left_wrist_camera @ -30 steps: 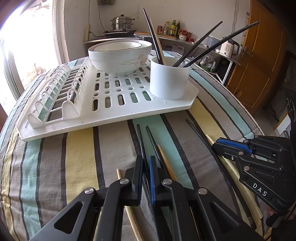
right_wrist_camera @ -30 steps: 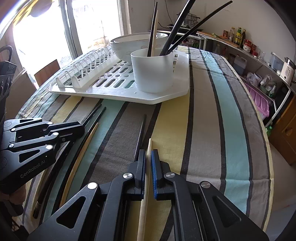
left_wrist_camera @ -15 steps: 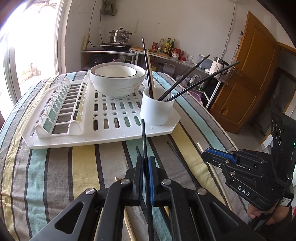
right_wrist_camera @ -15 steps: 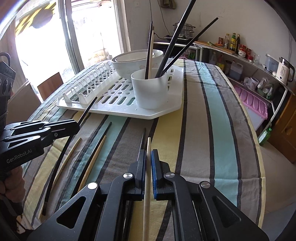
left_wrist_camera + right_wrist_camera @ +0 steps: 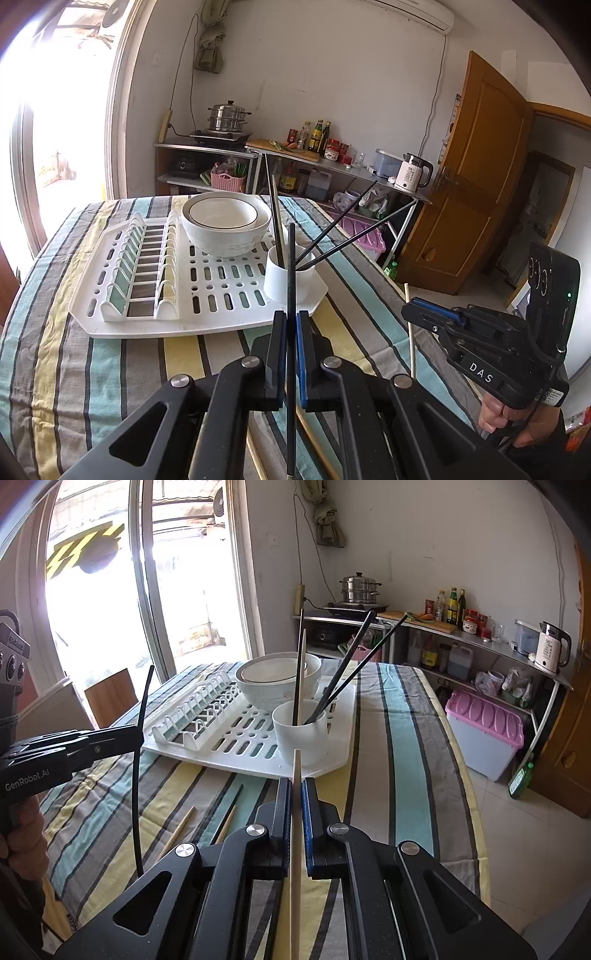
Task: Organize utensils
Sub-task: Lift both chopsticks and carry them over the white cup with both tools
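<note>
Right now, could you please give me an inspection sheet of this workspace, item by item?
Surface: striped tablecloth over the table.
Job's things: white cup on the drying rack already holds four chopsticks; two loose chopsticks lie on the cloth.
Clutter: stacked bowls on the rack.
Grippers: left gripper shut on a black chopstick; right gripper shut on a wooden chopstick; both lifted off the cloth.
Cables: wall cord running to the stove shelf.
Surroundings: steamer pot, kettle, wooden door, window.
</note>
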Tool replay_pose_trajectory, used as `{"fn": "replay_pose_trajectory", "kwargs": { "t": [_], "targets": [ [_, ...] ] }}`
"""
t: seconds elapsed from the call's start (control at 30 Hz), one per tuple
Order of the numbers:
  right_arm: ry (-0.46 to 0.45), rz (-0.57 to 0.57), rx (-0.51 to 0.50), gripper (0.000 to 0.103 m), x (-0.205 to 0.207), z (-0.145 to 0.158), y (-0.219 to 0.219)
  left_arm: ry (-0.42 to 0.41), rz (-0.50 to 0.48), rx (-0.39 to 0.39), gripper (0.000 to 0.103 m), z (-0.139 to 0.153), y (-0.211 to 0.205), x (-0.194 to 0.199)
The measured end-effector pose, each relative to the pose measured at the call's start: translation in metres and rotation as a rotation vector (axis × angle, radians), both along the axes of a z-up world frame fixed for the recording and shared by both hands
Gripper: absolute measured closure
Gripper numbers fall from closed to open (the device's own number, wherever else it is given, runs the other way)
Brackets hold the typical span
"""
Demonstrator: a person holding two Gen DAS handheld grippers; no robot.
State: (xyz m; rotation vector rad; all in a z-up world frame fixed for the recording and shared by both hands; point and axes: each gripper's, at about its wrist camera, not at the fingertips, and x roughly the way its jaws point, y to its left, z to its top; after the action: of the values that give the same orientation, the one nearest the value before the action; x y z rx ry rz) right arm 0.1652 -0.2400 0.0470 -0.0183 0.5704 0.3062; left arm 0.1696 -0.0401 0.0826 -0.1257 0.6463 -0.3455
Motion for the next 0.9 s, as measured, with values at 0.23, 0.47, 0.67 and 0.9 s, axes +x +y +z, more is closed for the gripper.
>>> {"fn": "replay_pose_trajectory", "kwargs": {
  "t": [0.23,0.47,0.67,0.9],
  "targets": [
    [-0.044,-0.015,0.021,0.097,-0.013,0.012,-0.004,-0.038,0.004,-0.007,0.098,0.016,0.006,-0.014],
    [-0.075,-0.026,0.034,0.097,-0.026,0.020,-0.008,-0.062,0.001,-0.009,0.098,0.024,0.008,-0.024],
    [-0.093,-0.031,0.040,0.097,-0.033,0.026,-0.009,-0.067,0.004,-0.008,0.098,0.027,0.012,-0.028],
    [-0.102,-0.032,0.042,0.097,-0.036,0.029,-0.008,-0.059,0.009,-0.003,0.099,0.028,0.014,-0.026]
  ]
}}
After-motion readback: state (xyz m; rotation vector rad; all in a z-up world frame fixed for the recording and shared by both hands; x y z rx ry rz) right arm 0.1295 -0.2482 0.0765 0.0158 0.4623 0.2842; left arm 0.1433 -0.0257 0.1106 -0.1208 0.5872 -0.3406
